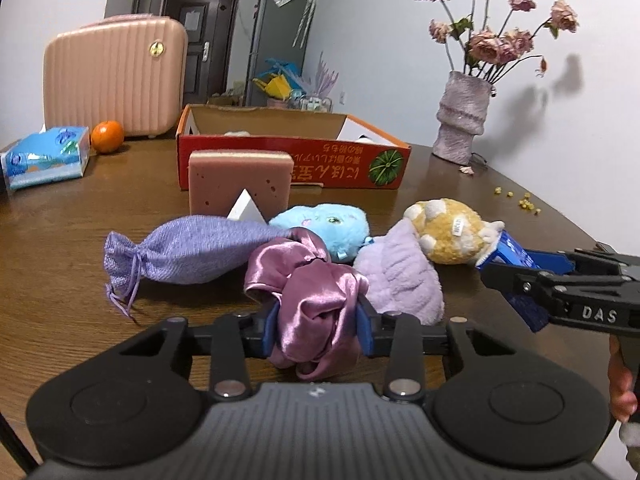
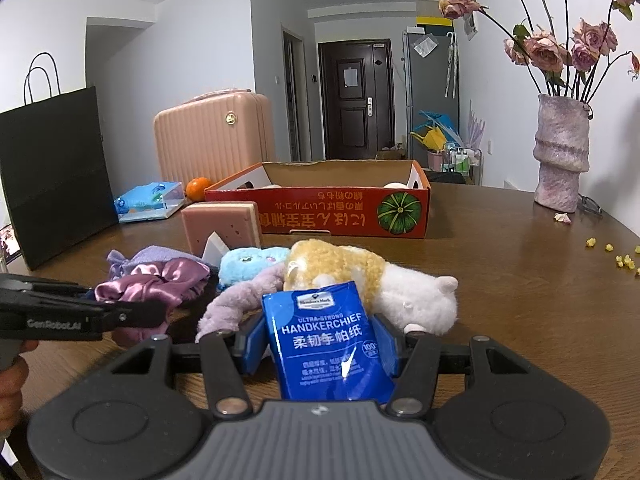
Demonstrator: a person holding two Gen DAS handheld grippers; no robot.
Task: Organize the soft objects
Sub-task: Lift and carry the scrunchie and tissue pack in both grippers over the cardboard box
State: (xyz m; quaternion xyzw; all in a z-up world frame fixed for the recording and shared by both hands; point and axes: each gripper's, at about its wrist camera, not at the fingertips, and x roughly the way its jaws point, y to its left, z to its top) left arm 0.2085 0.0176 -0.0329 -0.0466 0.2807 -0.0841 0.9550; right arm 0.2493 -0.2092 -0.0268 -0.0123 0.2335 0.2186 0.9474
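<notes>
L hand-held gripper (image 1: 318, 330) is clenched on the shiny mauve satin scrunchie (image 1: 310, 300), cloth bunched btwn the blue pads, at the near edge of the brown wooden bench (image 1: 60, 248). R hand-held gripper (image 2: 320, 350) is grasping the blue handkerchief tissue pack (image 2: 326, 342), pack upright w/ its long axis running along the fingers, toward the far edge.

Key relation: the red cardboard tray w/ pumpkin print (image 2: 340, 210) lies straight ahead of both grippers, toward the far edge, its long side across their line of travel. Btwn grippers & tray sits the pile: lilac drawstring pouch (image 1: 180, 250), light-blue plush toy (image 1: 324, 226), lavender fluffy cloth (image 1: 400, 276), yellow-and-white plush animal (image 2: 360, 276), plus a pink sponge block (image 1: 240, 184) standing right against the tray's near wall.

Judging by this, both loads likely go forward over the pile into the tray; neither gripper looks clearly nearer. Sponge partly blocks the L path, so L prob needs more lift.
</notes>
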